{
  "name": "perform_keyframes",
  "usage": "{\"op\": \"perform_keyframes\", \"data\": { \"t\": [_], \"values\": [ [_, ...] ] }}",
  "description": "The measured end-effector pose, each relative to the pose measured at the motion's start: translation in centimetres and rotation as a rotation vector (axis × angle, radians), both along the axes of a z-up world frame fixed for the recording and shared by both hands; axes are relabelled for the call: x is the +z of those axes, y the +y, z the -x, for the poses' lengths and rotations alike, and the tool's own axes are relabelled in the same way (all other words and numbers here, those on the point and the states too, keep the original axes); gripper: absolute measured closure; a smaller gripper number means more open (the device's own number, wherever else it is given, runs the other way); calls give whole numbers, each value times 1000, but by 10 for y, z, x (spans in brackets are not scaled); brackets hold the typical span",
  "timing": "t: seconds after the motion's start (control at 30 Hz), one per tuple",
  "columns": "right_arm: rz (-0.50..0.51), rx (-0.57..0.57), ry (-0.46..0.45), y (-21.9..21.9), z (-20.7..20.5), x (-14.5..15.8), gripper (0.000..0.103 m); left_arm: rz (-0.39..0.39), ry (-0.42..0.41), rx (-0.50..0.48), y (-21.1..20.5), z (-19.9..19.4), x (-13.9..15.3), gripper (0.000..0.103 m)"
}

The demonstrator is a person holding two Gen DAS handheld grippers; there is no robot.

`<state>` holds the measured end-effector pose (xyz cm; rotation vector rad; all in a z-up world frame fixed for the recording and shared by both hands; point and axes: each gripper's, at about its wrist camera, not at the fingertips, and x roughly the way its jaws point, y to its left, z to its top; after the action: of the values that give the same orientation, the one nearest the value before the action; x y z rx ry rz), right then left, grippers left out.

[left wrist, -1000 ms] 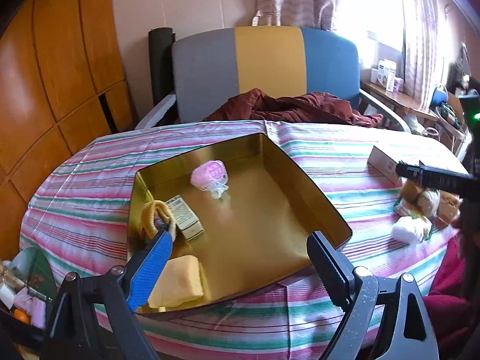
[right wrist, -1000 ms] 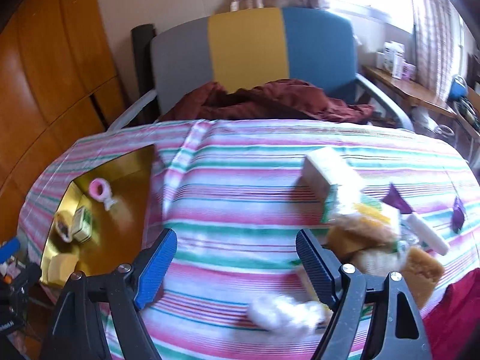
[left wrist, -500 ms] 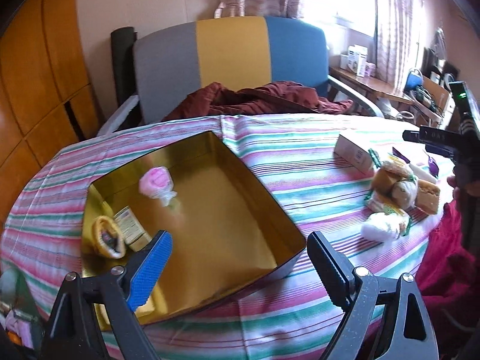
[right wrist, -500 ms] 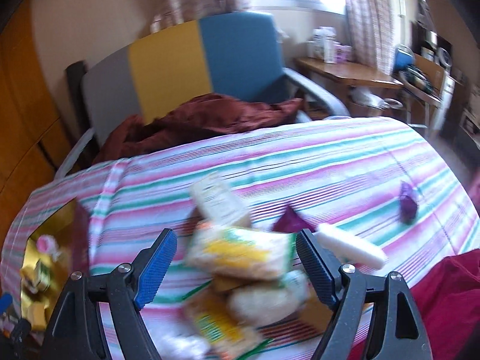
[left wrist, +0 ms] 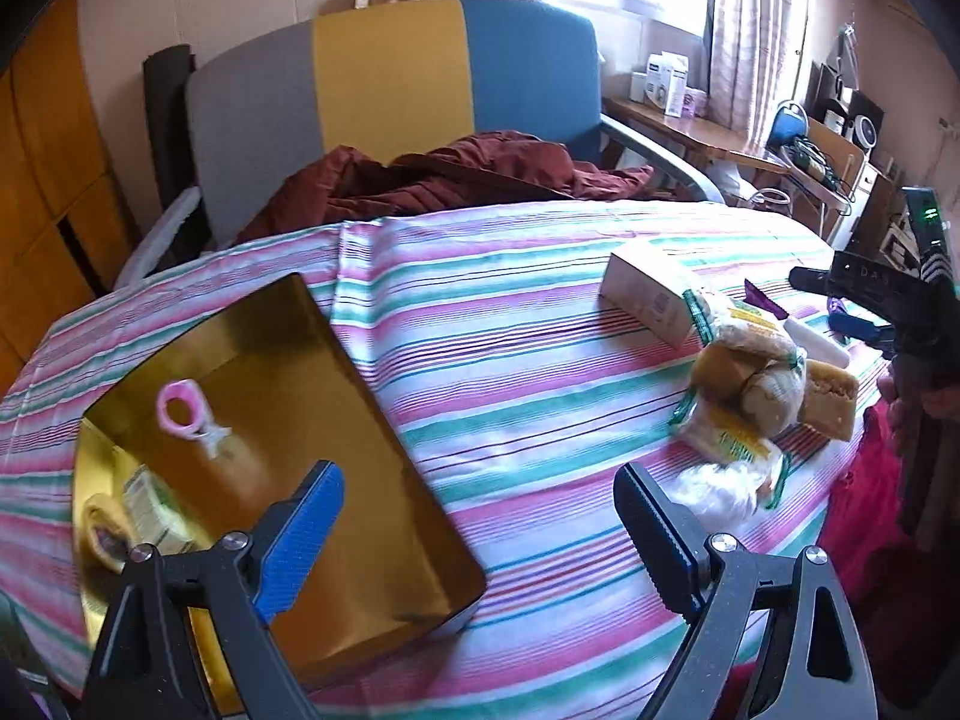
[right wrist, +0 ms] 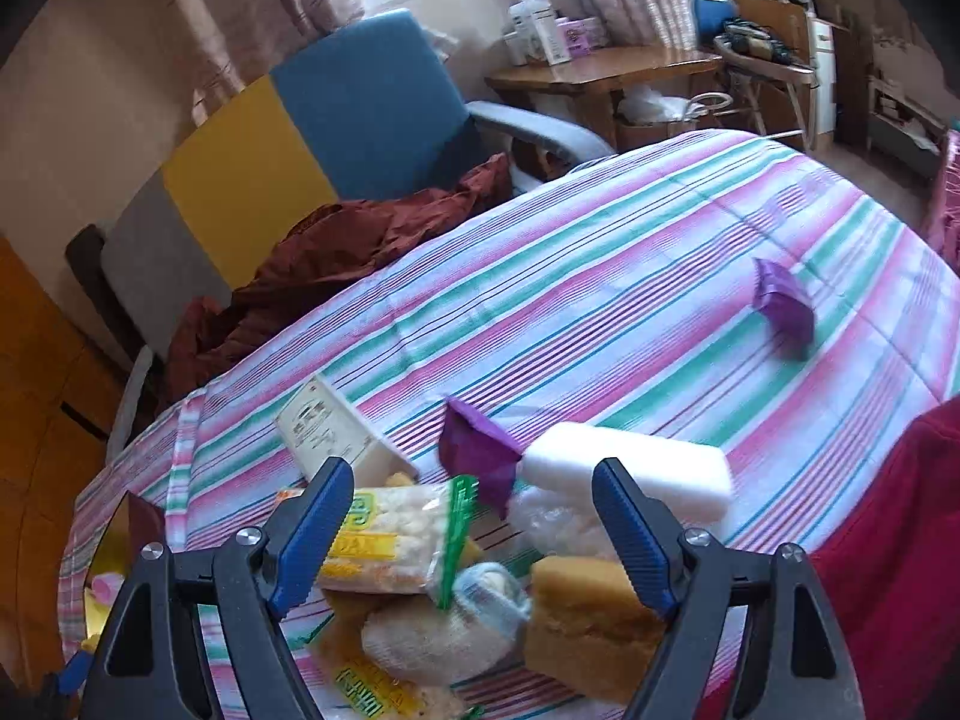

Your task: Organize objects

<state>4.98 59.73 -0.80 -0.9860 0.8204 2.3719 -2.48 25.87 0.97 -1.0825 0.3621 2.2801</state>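
Observation:
A gold tray (left wrist: 360, 420) sits on the striped table at the left, holding a pink ring toy (left wrist: 180, 414), a small box (left wrist: 144, 498) and a roll. My left gripper (left wrist: 474, 534) is open and empty above the tray's near right corner. A pile lies at the right: a white box (left wrist: 645, 291), snack bags (right wrist: 390, 534), a sponge (right wrist: 585, 618), a white block (right wrist: 630, 471) and purple packets (right wrist: 477, 447). My right gripper (right wrist: 474, 528) is open and empty just above this pile; it also shows at the right edge of the left wrist view (left wrist: 864, 300).
A grey, yellow and blue chair (left wrist: 390, 90) with a maroon cloth (left wrist: 456, 177) stands behind the table. Another purple packet (right wrist: 783, 306) lies alone on the far right. A cluttered wooden side table (right wrist: 606, 66) is by the window. A red garment (right wrist: 894, 552) lies at the near edge.
Both grippers have swung to the right. The tray has slid to the left in the left wrist view. The right gripper has come closer over the pile. Both stay open.

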Motion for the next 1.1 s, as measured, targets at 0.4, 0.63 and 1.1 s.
{"op": "perform_keyframes", "data": {
  "t": [0.4, 0.63, 1.1],
  "values": [
    [-128, 381, -106, -58, 41, 0, 18, 13, -58, -36, 15, 8, -14, 11],
    [-299, 648, -249, -74, 67, -5, 18, 6, -83, -37, 16, 14, -19, 11],
    [-220, 721, -232, -62, 77, -24, 55, 17, -124, -41, 30, 28, -25, 11]
  ]
}}
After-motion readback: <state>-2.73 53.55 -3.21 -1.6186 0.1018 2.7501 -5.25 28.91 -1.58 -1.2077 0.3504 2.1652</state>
